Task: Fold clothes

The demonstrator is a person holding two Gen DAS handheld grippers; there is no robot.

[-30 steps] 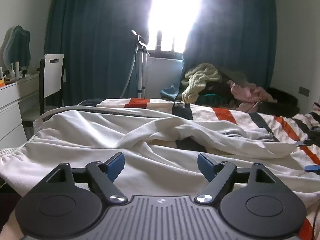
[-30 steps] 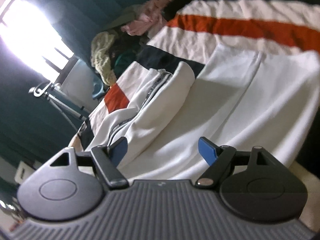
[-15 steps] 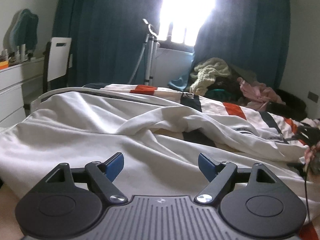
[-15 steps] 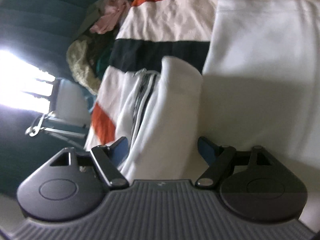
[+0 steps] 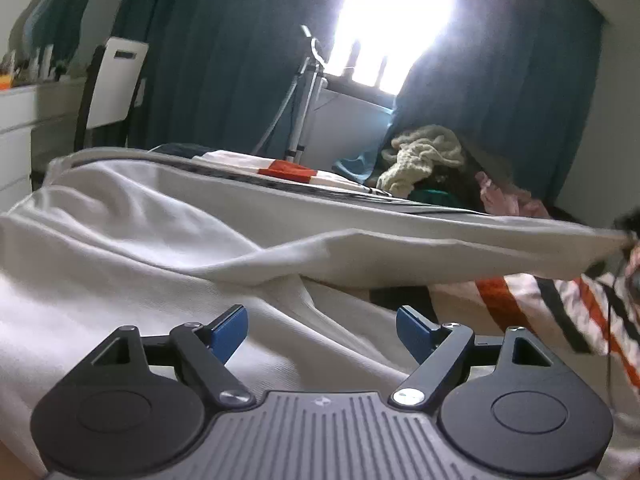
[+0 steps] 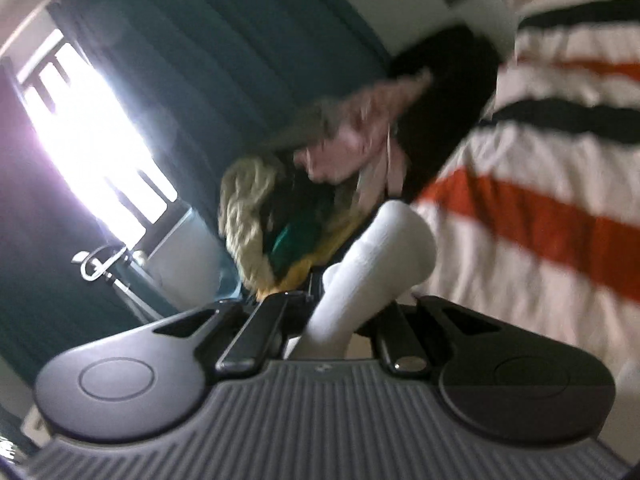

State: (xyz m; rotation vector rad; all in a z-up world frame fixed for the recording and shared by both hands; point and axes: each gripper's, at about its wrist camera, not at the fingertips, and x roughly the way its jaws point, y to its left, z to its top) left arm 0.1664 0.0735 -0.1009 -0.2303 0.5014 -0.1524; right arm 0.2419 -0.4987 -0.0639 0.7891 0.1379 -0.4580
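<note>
Left wrist view: white garment (image 5: 160, 248), soft ribbed knit, lies rumpled across the striped bedspread (image 5: 532, 300), one edge drawn taut toward the right. Left gripper (image 5: 320, 330) hovers above it, blue pads spread wide, empty. Right gripper (image 6: 340, 312) is clamped on a rolled white fold.

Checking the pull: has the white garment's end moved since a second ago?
Yes. The white garment end, clamped in the right tongs, rose off the striped bedspread.

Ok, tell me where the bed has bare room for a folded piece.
Free: striped bedspread to the right of the white garment. Crowded: clothes pile by the curtain, and the near side, covered by the garment.
</note>
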